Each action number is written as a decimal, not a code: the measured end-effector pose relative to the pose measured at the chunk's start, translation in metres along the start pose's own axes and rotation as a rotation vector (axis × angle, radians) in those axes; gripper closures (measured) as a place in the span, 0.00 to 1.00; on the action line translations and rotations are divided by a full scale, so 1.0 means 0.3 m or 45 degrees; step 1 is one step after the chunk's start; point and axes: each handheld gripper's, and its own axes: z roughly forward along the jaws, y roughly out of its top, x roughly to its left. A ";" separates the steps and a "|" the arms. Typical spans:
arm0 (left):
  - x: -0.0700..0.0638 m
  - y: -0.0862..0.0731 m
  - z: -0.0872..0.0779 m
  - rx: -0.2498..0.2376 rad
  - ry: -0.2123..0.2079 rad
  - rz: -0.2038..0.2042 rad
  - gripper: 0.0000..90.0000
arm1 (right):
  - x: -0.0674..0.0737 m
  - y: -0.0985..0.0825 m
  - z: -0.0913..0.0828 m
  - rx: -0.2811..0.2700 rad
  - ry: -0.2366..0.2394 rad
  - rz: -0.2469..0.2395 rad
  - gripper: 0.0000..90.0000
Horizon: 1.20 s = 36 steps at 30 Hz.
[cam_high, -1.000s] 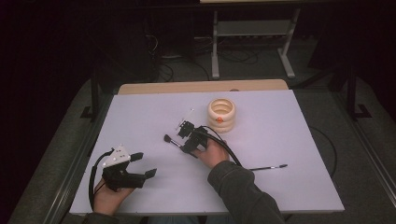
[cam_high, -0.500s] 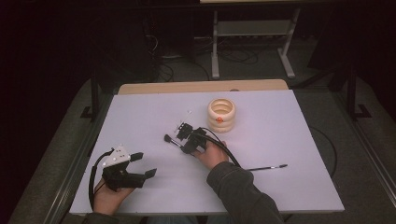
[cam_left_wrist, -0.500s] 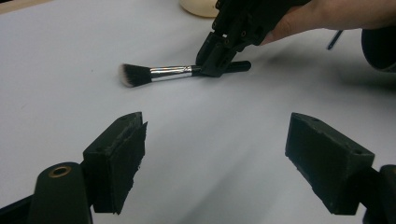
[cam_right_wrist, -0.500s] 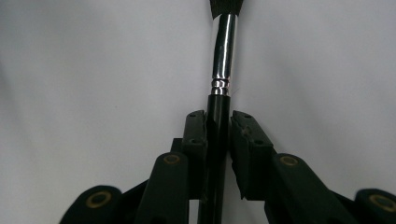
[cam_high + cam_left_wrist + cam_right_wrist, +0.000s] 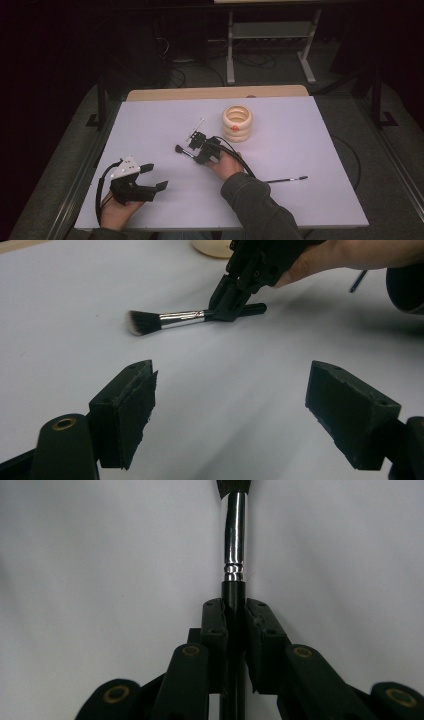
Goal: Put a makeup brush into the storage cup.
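A makeup brush (image 5: 182, 151) with dark bristles, a silver ferrule and a black handle lies on the white table (image 5: 300, 140) near its middle. My right gripper (image 5: 195, 151) comes at it from the right. Its jaws have just been closing, and they now press on the black handle (image 5: 234, 592) from both sides. The left gripper view shows the brush (image 5: 170, 320) flat on the table with the right gripper (image 5: 231, 310) clamped on it. My left gripper (image 5: 156, 176) rests at the table's near left, open and with nothing between its pads (image 5: 129, 405).
A cream ringed holder (image 5: 237, 122) stands just behind the right gripper. A thin dark brush (image 5: 286, 179) lies to the right of the person's sleeve. A small white stick (image 5: 196, 129) lies behind the gripper. A wooden strip edges the table's far side.
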 end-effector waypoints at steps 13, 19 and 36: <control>0.002 -0.001 0.000 0.002 0.002 0.000 0.22 | -0.008 -0.004 -0.003 -0.008 0.029 0.010 0.88; 0.003 -0.002 -0.002 -0.002 0.003 -0.006 0.22 | -0.008 -0.004 -0.004 -0.012 0.056 0.000 0.88; -0.004 0.000 0.005 -0.001 -0.002 -0.005 0.22 | -0.004 -0.027 -0.088 -0.123 0.083 -0.020 0.88</control>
